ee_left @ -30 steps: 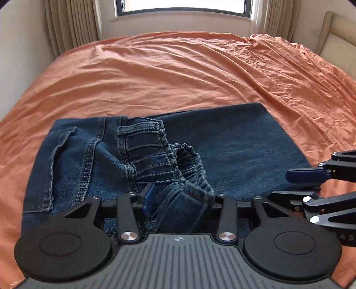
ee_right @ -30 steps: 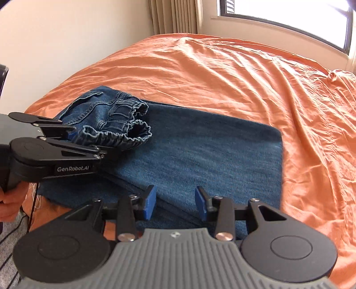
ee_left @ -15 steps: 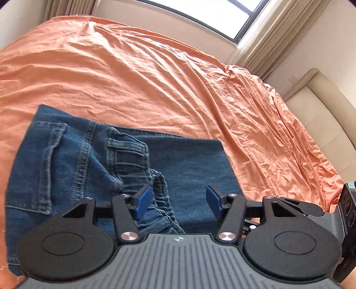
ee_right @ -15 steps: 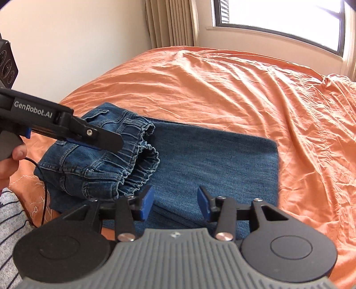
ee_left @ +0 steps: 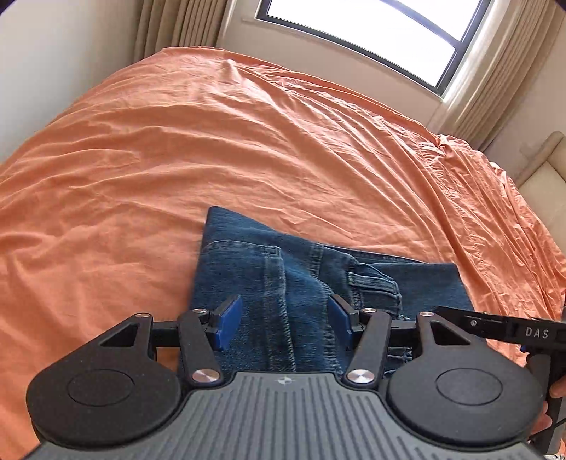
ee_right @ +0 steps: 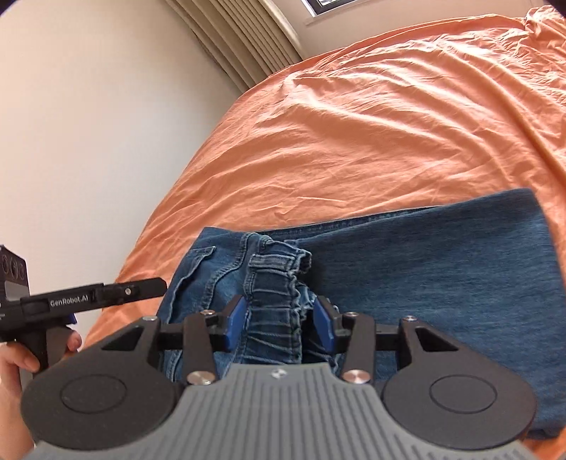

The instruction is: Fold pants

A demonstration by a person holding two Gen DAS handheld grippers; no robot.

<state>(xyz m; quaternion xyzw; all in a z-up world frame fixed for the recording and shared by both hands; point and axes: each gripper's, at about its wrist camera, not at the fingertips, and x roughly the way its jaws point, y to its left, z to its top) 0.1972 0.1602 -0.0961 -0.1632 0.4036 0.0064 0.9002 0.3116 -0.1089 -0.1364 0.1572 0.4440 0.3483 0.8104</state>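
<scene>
Blue denim pants (ee_left: 311,283) lie folded on the orange bedsheet (ee_left: 212,141), waist part on top of the folded legs. My left gripper (ee_left: 284,327) is open above the pocket side of the pants, holding nothing. In the right wrist view the pants (ee_right: 442,269) lie flat with the bunched elastic waistband (ee_right: 276,300) in front. My right gripper (ee_right: 279,322) is open, its blue pads either side of the waistband. The left gripper (ee_right: 116,292) shows at the left of this view; the right gripper body (ee_left: 513,331) shows in the left wrist view.
The orange sheet (ee_right: 389,124) covers the whole bed. A window (ee_left: 371,32) and curtains (ee_left: 169,24) are behind the bed, a beige headboard (ee_left: 544,177) at the right, a white wall (ee_right: 88,124) at the left.
My left gripper let go of the waistband, opened and swung left over the pocket side. My right gripper moved left onto the waistband, its jaws now around it.
</scene>
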